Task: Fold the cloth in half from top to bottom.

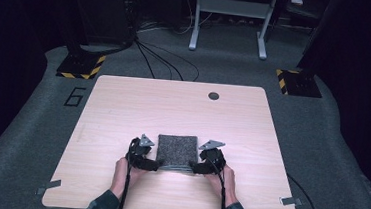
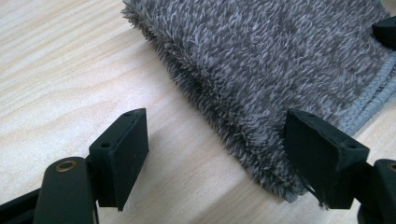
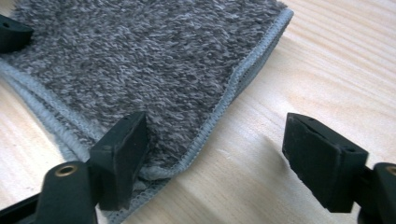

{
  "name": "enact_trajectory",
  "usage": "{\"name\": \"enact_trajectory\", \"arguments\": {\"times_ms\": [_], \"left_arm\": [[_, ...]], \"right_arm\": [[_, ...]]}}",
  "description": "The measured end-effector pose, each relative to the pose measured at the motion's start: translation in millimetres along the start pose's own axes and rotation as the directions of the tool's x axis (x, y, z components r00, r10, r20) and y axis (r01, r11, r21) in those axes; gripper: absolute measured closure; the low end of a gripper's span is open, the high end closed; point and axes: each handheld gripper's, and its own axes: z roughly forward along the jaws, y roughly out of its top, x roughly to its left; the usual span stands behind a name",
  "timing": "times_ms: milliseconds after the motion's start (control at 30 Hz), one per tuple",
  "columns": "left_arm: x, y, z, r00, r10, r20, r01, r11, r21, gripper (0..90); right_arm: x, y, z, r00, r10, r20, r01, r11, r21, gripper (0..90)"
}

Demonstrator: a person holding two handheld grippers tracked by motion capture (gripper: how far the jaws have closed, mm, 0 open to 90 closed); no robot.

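A folded grey fluffy towel (image 1: 176,150) lies flat on the light wooden table (image 1: 173,103), a little towards the near edge. My left gripper (image 1: 156,163) sits at its near left corner, my right gripper (image 1: 193,168) at its near right corner. In the left gripper view the jaws (image 2: 217,144) stand open, the fold of the towel (image 2: 280,60) reaching in beside the right one. In the right gripper view the jaws (image 3: 217,149) stand open too. There the left one rests by the hemmed corner of the towel (image 3: 140,56), and bare wood lies under the right one.
A round cable hole (image 1: 214,95) sits near the table's far edge. Tape tabs (image 1: 48,186) mark the near corners. Beyond the table are two yellow-and-black stand bases (image 1: 81,65), floor cables (image 1: 166,63) and a grey metal frame (image 1: 230,18).
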Motion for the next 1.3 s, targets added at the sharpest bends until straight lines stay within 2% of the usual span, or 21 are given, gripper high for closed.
{"name": "enact_trajectory", "arguments": {"times_ms": [133,233,300,367,533,700,800,867,1000,1133,1167,1300], "left_arm": [[-2.5,-1.4,0.8,0.9999,-0.005,-0.013,0.005,0.9998,-0.017,22.4],[-2.0,-1.4,0.8,0.9995,-0.007,-0.029,0.007,0.9998,-0.019,18.5],[-1.0,-0.8,-1.2,0.9991,0.002,-0.042,-0.003,0.9998,-0.020,15.2],[-1.3,-0.2,-3.8,0.9986,-0.011,-0.052,0.009,0.9993,-0.036,14.8],[1.1,-0.2,-16.4,0.9979,-0.006,-0.065,0.002,0.9983,-0.058,12.1],[3.0,-4.3,-30.4,0.9956,-0.032,-0.088,0.023,0.9940,-0.107,10.0],[7.8,-12.3,-44.9,0.9912,-0.056,-0.120,0.038,0.9879,-0.150,9.8],[11.2,-16.8,-50.6,0.9890,-0.057,-0.137,0.035,0.9867,-0.159,9.8],[21.8,-31.8,-61.2,0.9813,-0.090,-0.170,0.062,0.9838,-0.169,9.7],[36.0,-53.5,-68.5,0.9720,-0.128,-0.197,0.101,0.9848,-0.141,9.5],[39.3,-59.0,-69.0,0.9694,-0.139,-0.203,0.112,0.9841,-0.138,9.4],[52.4,-79.3,-70.5,0.9611,-0.170,-0.218,0.151,0.9835,-0.100,8.7]], "right_arm": [[-2.0,-1.1,1.1,1.0000,-0.002,-0.005,0.002,1.000,0.000,18.7],[-3.3,-0.9,2.4,0.9999,0.016,-0.004,-0.016,1.000,0.002,15.1],[-3.2,-0.4,2.2,1.0000,0.005,0.001,-0.005,1.000,-0.001,14.7],[-2.5,0.3,0.7,0.9999,0.016,0.002,-0.016,1.000,-0.001,14.2],[-7.2,2.4,-13.8,0.9998,0.010,-0.017,-0.011,0.999,-0.047,12.9],[-16.9,1.1,-34.6,0.9985,0.051,-0.022,-0.053,0.994,-0.094,12.3],[-24.0,-4.0,-45.1,0.9970,0.076,-0.017,-0.077,0.991,-0.110,11.3],[-31.2,-9.8,-52.2,0.9958,0.091,-0.010,-0.091,0.989,-0.112,10.7],[-42.5,-25.2,-62.5,0.9930,0.116,0.023,-0.113,0.988,-0.110,10.6],[-54.9,-46.3,-69.0,0.9871,0.147,0.063,-0.141,0.985,-0.103,10.5],[-58.8,-53.6,-70.8,0.9833,0.166,0.074,-0.159,0.983,-0.097,10.6],[-69.3,-72.5,-74.8,0.9737,0.193,0.121,-0.184,0.979,-0.085,10.8]]}}
